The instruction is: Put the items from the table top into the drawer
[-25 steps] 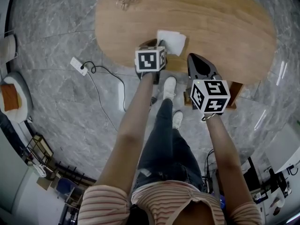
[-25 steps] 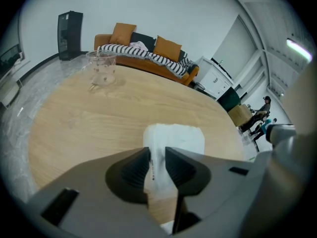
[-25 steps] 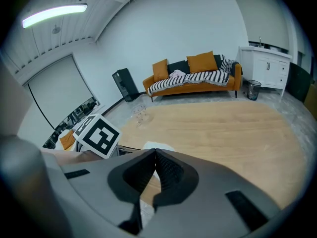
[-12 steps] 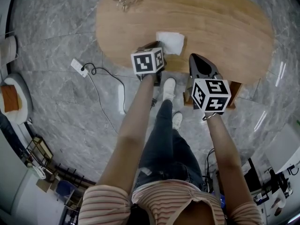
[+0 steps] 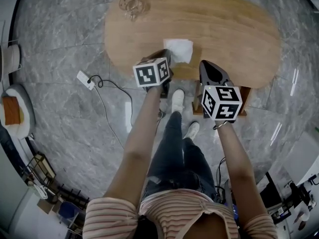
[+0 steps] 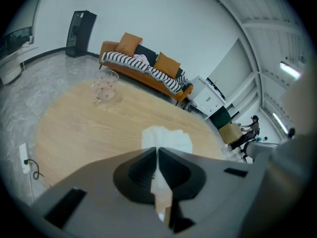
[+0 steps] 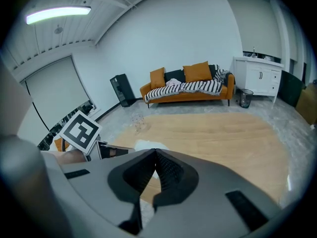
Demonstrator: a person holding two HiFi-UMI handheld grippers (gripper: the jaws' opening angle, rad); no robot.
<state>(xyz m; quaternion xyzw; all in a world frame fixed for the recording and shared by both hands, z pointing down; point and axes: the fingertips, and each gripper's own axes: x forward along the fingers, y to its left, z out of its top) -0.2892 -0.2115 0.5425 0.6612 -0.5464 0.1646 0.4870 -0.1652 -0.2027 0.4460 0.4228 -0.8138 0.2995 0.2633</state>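
Higher than a second ago, both grippers. Left gripper (image 6: 157,151): jaws just closing, now pinched on the near edge of the white napkin (image 6: 166,139), at the wooden table's (image 6: 89,133) front edge. Right gripper (image 7: 155,153): jaws together, nothing between, just beside the left.

I count one white tissue (image 5: 179,50) and one glass jar (image 5: 131,4) on one wooden table (image 5: 239,29), plus one power strip (image 5: 85,79) and one orange sofa (image 6: 143,68) beyond.
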